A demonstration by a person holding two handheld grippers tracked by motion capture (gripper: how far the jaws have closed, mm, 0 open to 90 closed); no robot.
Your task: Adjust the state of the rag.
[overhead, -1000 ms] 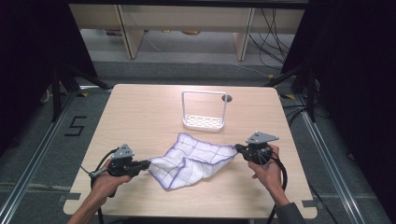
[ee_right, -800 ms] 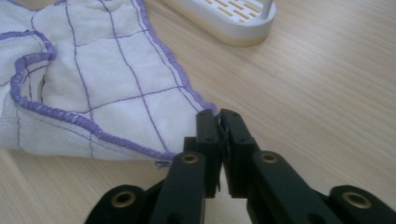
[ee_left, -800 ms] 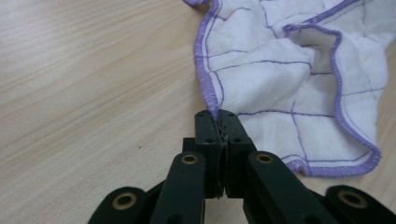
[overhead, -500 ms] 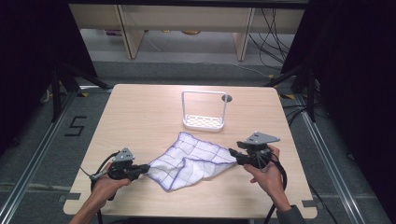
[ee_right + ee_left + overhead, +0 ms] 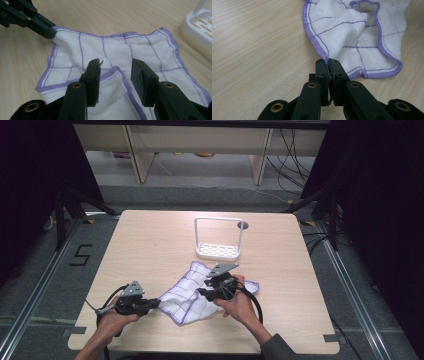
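Two hand-held grippers [image 5: 150, 304] [image 5: 204, 292] at one cloth [image 5: 187, 292]

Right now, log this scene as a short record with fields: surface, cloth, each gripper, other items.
surface: light wooden table
cloth: white cloth with purple grid and purple hem, crumpled, partly folded over itself
left gripper: shut on the cloth's hemmed edge, low on the table
right gripper: jaws apart over the cloth's middle, nothing pinched; its jaws have just been closing a little
other items: white rack with tall wire handle, standing beyond the cloth, apart from it
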